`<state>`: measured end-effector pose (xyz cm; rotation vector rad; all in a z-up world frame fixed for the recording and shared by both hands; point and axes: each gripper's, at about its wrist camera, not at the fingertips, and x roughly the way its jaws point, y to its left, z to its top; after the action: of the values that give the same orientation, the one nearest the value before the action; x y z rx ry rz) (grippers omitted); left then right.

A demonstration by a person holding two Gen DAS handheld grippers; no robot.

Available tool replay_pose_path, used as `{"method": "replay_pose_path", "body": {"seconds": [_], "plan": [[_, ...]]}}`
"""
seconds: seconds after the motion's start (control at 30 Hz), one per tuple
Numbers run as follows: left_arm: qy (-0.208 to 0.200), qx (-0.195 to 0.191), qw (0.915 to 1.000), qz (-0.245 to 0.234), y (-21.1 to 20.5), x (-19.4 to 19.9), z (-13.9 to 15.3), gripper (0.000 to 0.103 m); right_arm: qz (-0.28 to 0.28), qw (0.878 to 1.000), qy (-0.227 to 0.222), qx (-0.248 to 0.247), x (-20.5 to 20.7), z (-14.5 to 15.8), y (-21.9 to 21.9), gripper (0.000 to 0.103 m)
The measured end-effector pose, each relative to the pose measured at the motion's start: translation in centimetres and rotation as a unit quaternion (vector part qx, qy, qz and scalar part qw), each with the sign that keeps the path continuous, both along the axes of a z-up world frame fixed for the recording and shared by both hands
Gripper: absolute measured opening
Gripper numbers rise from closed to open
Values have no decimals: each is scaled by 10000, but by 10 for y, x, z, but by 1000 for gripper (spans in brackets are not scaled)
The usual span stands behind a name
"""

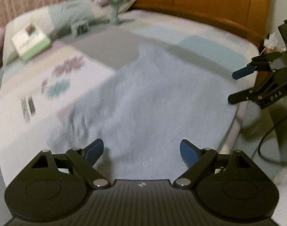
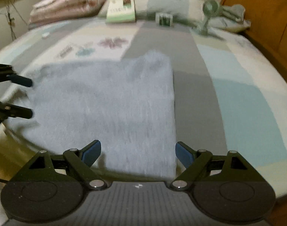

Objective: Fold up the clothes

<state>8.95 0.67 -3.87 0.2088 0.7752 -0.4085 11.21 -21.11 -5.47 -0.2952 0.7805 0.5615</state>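
A pale blue garment (image 2: 105, 101) lies flat on the bed (image 2: 247, 98), folded to a straight right edge. The left gripper (image 1: 141, 151) and right gripper (image 2: 138, 150) hover over it, jaws wide and empty. A small fan (image 2: 209, 13) stands near the pillows (image 2: 68, 5).

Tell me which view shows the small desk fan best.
Right wrist: the fan stands on the bed by the pillows, head and stand visible, though blurred. Left wrist shows the same fan near the headboard, comparably blurred.
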Motion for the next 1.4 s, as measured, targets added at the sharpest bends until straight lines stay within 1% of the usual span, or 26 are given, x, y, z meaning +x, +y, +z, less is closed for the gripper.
{"method": "replay_pose_path", "body": {"seconds": [0.03,0.13,0.23,0.3,0.37,0.43,0.47,0.57,0.67,0.77,0.87,0.93,0.97,1.0,1.07,1.1,1.17,1.23,1.3,1.37,1.4], "plan": [[-71,-141,9999,-54,-3,7,8,88,16,10000,-2,43,-1,2,2,89],[-124,-841,9962,-166,-12,38,28,88,64,9998,-8,173,-2,8,6,90],[206,-1551,9871,-351,-23,71,28,88,113,9995,-14,302,-4,14,11,90],[577,-1774,9817,-380,-29,91,15,88,197,9991,43,367,-8,13,13,90],[1123,-1802,9770,-202,-30,111,-12,88,248,9990,109,342,-15,8,13,90],[1345,-1715,9759,62,-28,122,-36,86,252,9989,186,339,-20,5,10,90],[1293,-1778,9755,95,-26,121,-40,88,248,9987,239,363,-22,6,8,90],[1296,-1758,9757,191,-24,118,-27,88,363,9976,240,537,-19,14,11,90],[1105,-1798,9769,327,-14,113,-11,88,479,9960,243,710,-16,23,15,90],[987,-1925,9751,485,-1,106,2,88,709,9927,366,899,-9,23,35,92],[1007,-1937,9745,510,5,104,8,88,937,9885,494,1083,-2,22,54,93],[1082,-2002,9724,507,8,103,6,88,958,9859,913,1025,4,5,64,95],[1119,-2027,9716,482,10,103,5,88,970,9853,1002,984,5,-3,66,100],[1149,-2045,9710,471,10,105,3,88,1028,9852,917,1019,1,-6,66,103],[1194,-2079,9697,473,9,110,-2,88,1059,9862,784,1003,-6,-10,67,103],[1210,-2097,9690,486,8,113,-5,88,1029,9863,796,1015,-7,-9,67,103],[1345,-1920,9698,678,7,124,-19,88,969,9864,822,1040,-8,-7,67,103],[1536,-1710,9679,1013,10,135,-35,85,901,9851,885,1171,-7,-6,63,103],[1501,-1877,9647,1079,15,134,-34,86,864,9847,884,1230,-8,-7,60,103],[1407,-1938,9652,1053,14,129,-23,87,858,9853,832,1224,-11,-7,60,103],[1339,-1965,9665,962,12,126,-16,87,867,9858,794,1201,-13,-7,60,103]]}}
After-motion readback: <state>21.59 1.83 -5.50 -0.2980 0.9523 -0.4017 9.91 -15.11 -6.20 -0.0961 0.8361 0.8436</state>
